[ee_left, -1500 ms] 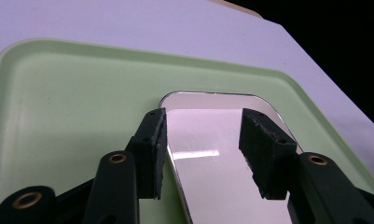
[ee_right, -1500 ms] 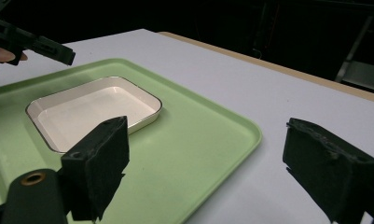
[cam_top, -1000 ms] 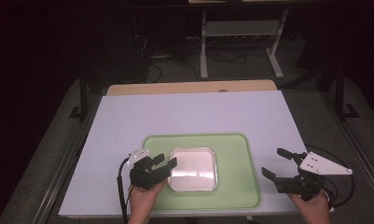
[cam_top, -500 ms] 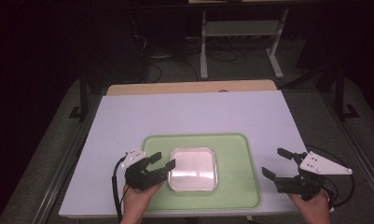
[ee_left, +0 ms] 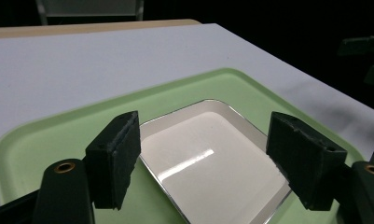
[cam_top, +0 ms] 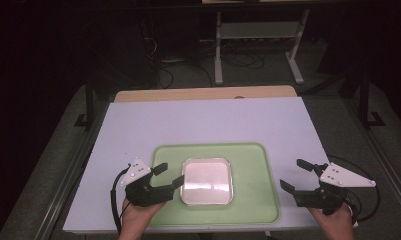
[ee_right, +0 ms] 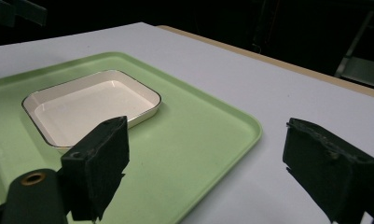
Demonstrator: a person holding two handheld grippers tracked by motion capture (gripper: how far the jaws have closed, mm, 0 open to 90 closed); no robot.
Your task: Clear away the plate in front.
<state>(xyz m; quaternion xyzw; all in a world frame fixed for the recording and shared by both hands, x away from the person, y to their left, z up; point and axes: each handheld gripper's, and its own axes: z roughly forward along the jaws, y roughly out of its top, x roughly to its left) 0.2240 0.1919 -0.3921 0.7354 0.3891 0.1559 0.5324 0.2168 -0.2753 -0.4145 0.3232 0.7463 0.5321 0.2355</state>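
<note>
White dish [cam_top: 207,181] sits on green tray [cam_top: 253,210], lower centre of the high view, on the desk [cam_top: 213,120]. Left tool [cam_top: 167,177] held wide at dish's left rim; right tool [cam_top: 297,176] wide, empty, off tray's right edge. Risk: glossy rim could be nudged & slid, or clipped unevenly & tipped.

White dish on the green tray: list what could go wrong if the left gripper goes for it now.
1. The white dish looks glossy with a low rim, so the left gripper, open at its near edge, might slip off rather than grip.
2. The dish lies loose on the green tray; a push could slide it across the tray instead of lifting it.
3. The right gripper waits open beyond the tray's right edge, too far off to steady anything.
</note>
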